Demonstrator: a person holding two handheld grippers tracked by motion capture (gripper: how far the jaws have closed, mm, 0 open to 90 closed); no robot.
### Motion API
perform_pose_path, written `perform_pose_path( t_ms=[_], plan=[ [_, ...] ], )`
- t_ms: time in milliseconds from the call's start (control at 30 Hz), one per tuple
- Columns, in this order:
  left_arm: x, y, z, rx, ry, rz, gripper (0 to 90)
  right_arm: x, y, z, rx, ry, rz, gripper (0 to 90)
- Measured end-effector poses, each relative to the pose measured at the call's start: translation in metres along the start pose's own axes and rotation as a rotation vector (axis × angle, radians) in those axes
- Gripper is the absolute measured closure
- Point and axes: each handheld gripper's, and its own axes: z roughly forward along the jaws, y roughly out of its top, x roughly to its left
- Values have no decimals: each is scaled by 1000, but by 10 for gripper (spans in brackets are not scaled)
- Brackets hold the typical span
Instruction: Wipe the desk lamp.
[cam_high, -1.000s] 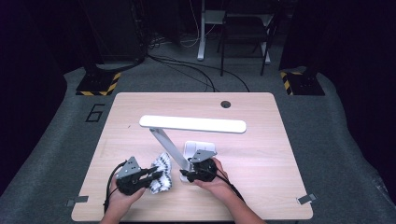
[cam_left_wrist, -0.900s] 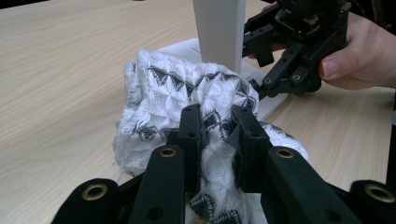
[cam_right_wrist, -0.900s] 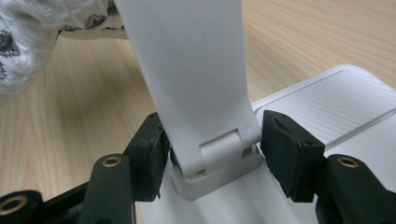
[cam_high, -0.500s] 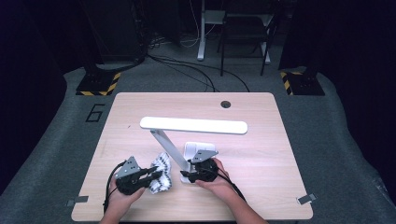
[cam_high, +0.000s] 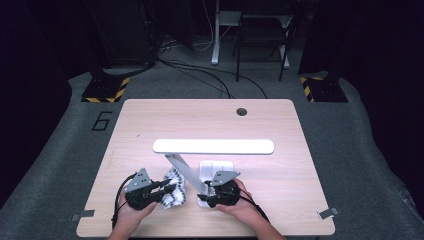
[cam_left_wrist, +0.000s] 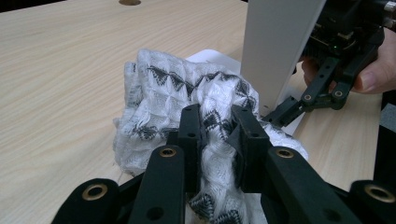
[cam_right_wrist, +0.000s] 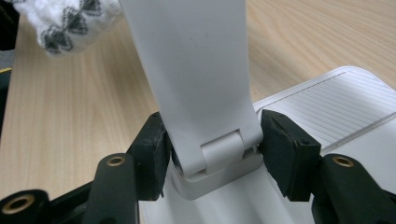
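Two things matter here: the cloth (cam_left_wrist: 187, 107) clamped in your left gripper (cam_high: 165, 190), and the lamp arm (cam_high: 182, 172) that slants up between your two hands. The jaws on that left side are clenched tight on a fold of the patterned cloth, which bunches on the bench (cam_high: 150, 125) just left of the arm's lower end. So the arm lies just right of the cloth, long axis leaning up and away to the light bar (cam_high: 213, 146). Your left hand is the nearer one for wiping it.

Your right gripper (cam_right_wrist: 215, 149) sits at the hinge where the arm meets the lamp base (cam_right_wrist: 327, 107). Its jaws straddle the hinge, the left pad against it, the right one just beside it, so I'd call that bracing rather than a hard grip, though I can't tell for sure.

From above you get the whole layout and the lean of the arm. Only the right gripper view gives you how the pads sit at the hinge, and the left gripper view shows how deep the cloth sits in the jaws.
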Motion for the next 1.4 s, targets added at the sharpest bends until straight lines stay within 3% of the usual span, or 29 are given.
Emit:
perform_pose_path(
  t_ms=[400,533,700,867,1200,1400],
  plan=[
    [-10,3,5,-7,-51,-3,755,0,-9,-12,7,32,-52,434],
    [-10,3,6,-5,-40,19,755,-2,-13,-14,16,35,-53,406],
    [-13,2,9,-5,-59,9,755,-3,-15,-16,11,48,-32,438],
    [-13,2,11,11,-72,26,755,-3,-14,-15,9,55,-36,434],
    [-15,1,16,2,-83,25,755,-4,-13,-14,0,57,-44,439],
    [-18,2,20,11,-111,21,755,-3,-14,-13,-10,57,-44,441]
  ],
)
